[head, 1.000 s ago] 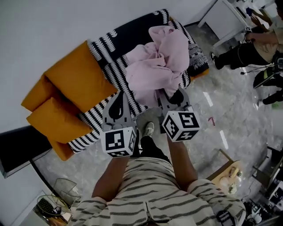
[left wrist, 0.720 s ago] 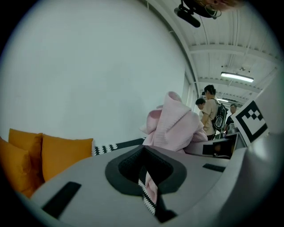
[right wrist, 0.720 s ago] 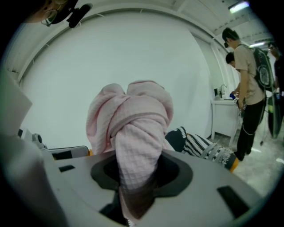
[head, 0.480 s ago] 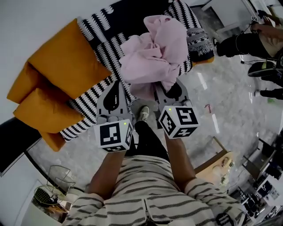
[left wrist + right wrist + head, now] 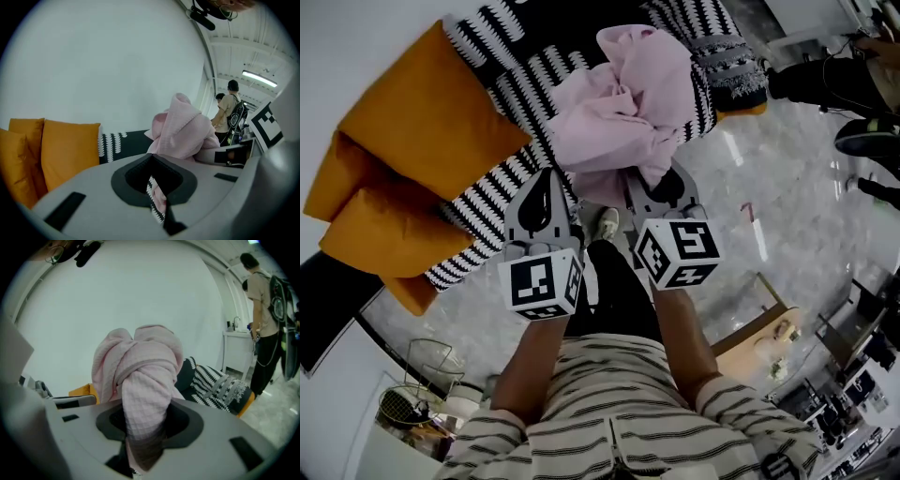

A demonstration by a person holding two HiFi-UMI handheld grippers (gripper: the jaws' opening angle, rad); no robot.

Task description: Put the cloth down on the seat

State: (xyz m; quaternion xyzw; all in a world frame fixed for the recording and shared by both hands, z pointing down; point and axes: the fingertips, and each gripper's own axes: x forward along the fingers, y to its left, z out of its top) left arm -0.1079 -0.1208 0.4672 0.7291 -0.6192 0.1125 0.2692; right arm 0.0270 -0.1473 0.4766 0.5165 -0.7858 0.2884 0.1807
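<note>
Above the seat — cloth clamped in right hand-held gripper.

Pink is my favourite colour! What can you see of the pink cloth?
The pink cloth looks soft, with a small waffle-square weave. It is crumpled into a twisted lump, not spread flat. One end is pinched in the right gripper, and the lump stands up over the black-and-white seat cover.
</note>
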